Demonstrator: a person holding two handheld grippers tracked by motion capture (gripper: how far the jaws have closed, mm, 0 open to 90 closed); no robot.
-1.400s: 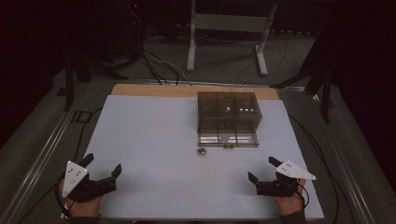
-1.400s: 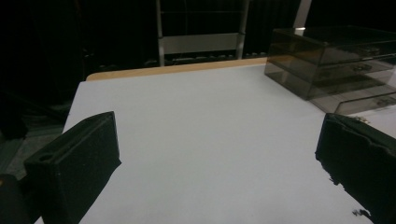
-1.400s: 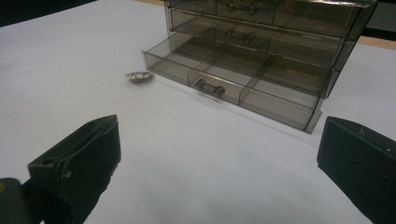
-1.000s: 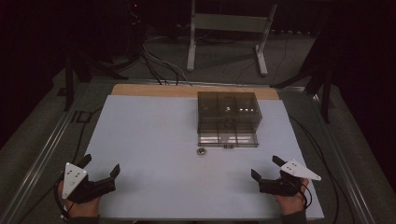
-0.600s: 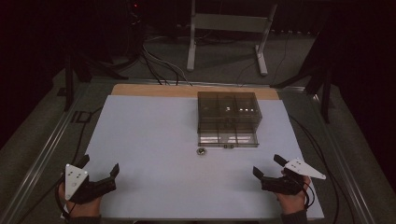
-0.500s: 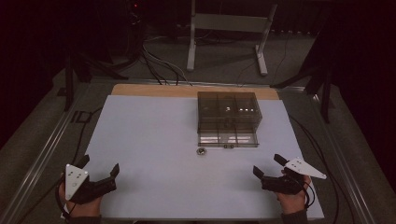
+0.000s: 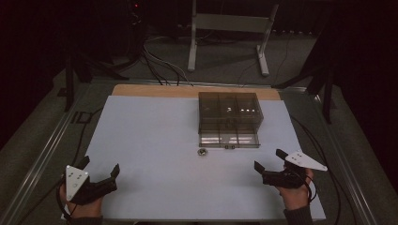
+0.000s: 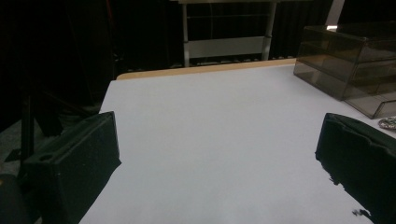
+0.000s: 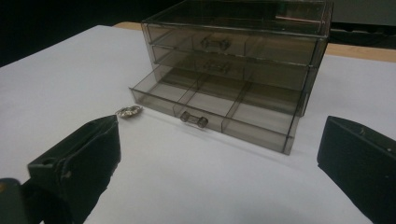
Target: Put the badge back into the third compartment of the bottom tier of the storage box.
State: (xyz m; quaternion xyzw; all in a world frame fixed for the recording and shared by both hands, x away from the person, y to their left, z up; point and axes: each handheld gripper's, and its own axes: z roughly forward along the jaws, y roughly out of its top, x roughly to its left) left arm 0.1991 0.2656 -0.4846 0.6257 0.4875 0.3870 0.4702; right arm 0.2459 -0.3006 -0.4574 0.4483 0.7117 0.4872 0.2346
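A smoky clear drawer box (image 7: 229, 112) (image 9: 243, 51) stands at the far right of the white table; its bottom drawer (image 7: 229, 139) (image 9: 219, 105) is pulled out, its three compartments looking empty. A small silver ring-like piece (image 7: 202, 151) (image 9: 129, 111) lies on the table just left of that drawer's front; in the left gripper view it is the silver piece (image 8: 388, 122) at the right edge. My left gripper (image 7: 99, 167) (image 8: 219, 163) rests open near the front left corner. My right gripper (image 7: 269, 159) (image 9: 219, 158) stands open at the front right, facing the drawer, nothing between its jaws.
The white table top (image 7: 155, 136) ends in a wooden strip (image 7: 155, 91) at the far edge. Cables (image 7: 155, 61) and a metal stand (image 7: 225, 28) lie on the floor beyond. Metal rails (image 7: 42, 154) run along both table sides.
My right gripper has drifted slightly right and toward the table's near edge. The left gripper has barely moved. The box and silver piece are unchanged.
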